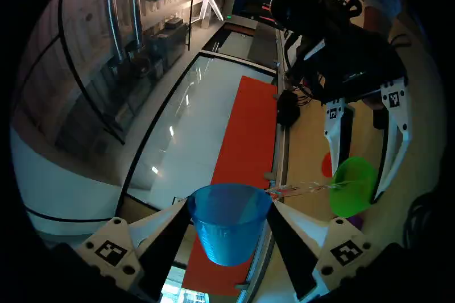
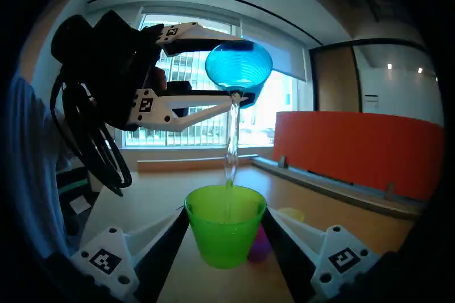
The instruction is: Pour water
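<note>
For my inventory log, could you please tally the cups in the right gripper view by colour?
Blue cup: 1
Green cup: 1
Yellow cup, partly hidden: 1
Purple cup, partly hidden: 1
Total: 4

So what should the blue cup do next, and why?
Probably hold the blue cup at this tilt, steady above the green cup. The water stream is landing inside the green cup, and I cannot tell how full it is, so a slow, even pour seems safest.
</note>
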The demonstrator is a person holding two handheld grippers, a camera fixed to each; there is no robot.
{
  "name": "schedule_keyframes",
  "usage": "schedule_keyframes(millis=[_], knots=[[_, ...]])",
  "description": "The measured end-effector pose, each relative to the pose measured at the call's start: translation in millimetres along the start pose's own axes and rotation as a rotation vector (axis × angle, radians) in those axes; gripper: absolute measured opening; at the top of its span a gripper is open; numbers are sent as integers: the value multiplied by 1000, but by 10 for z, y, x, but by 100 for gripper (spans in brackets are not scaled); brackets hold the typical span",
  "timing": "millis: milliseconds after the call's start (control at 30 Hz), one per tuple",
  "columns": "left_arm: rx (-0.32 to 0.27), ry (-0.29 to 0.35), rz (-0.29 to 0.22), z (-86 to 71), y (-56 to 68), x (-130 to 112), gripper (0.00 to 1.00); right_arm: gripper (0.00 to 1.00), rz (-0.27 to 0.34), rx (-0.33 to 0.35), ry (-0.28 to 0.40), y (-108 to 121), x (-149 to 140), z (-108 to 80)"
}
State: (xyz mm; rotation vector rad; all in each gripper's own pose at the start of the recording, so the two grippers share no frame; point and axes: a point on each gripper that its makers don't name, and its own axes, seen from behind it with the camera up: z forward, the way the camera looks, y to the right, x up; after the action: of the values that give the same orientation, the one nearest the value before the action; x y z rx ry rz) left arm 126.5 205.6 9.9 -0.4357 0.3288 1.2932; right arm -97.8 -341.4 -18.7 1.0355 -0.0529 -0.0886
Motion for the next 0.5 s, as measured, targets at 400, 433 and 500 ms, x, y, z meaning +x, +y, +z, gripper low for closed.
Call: schedule_keyframes(millis=[400,433,500], knots=[[0,1,60,-38,-29,42,89,90,-16,-4,2,7,4,8],[0,1,66,-37,-29,45,89,90,-16,-5,2,8,8,7],[-1,0,78,-36,-30,50,89,90,-17,-5,3,10,15,4]])
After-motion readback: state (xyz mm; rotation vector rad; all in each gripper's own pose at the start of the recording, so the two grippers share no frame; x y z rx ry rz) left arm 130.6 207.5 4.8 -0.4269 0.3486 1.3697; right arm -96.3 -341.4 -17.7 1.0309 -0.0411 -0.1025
